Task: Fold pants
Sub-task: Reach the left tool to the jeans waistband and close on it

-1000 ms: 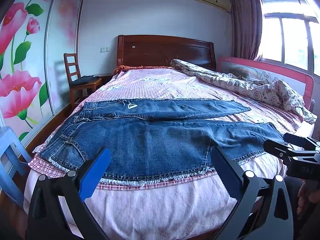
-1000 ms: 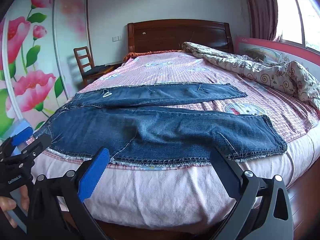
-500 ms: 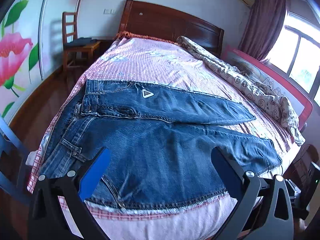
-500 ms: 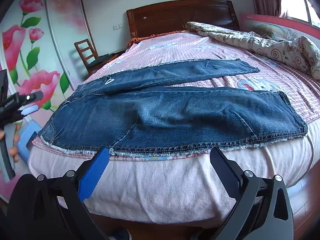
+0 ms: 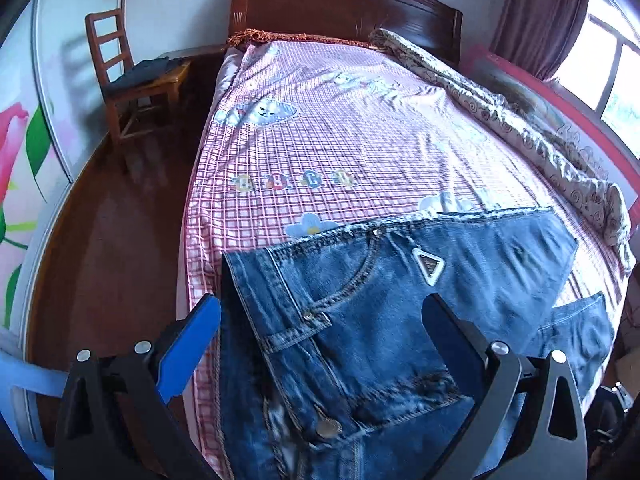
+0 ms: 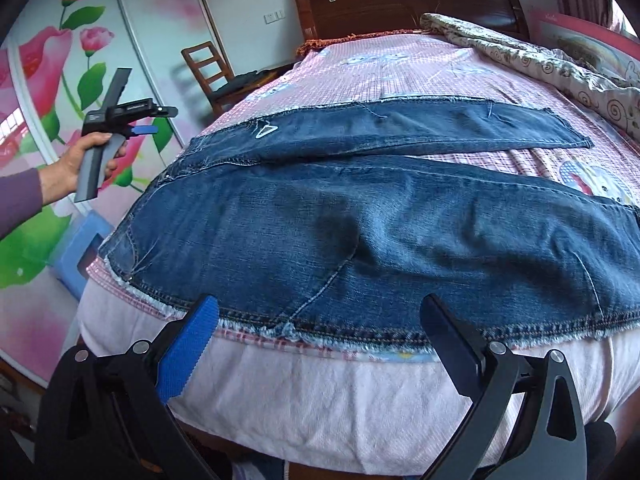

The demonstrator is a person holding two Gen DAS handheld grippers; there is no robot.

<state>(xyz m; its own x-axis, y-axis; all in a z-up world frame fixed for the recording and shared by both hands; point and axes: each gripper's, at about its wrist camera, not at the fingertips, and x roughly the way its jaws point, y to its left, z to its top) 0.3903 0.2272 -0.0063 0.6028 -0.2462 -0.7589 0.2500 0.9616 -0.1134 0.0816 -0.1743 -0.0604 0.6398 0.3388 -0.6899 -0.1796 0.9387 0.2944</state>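
Both tools are gaping wide and gripping nothing. The left tool (image 5: 320, 320) is hovering over the waistband end of the jeans (image 5: 400, 300), its blue-padded finger (image 5: 188, 340) hanging past the mattress side and its black finger above the fly, a stance that looks aimed at taking the waist. The right tool (image 6: 320, 324) is poised low at the foot of the bed (image 6: 320, 392), its fingers straddling the frayed hem edge of the near leg (image 6: 400, 240), probably to pinch that edge and carry it over the far leg (image 6: 400, 128).

The jeans are lying flat and unfolded across the pink checked sheet (image 5: 340, 140), waist toward the wardrobe side, legs splayed apart in a narrow V toward the window side. The denim is dark blue with faded thighs, raw fringed edges and a white triangular badge (image 5: 429, 266) beside the front pocket. It looks heavy and stiff, so a fold should hold.

A rumpled quilt (image 5: 520, 128) is bunched along the far side, well apart from the jeans.
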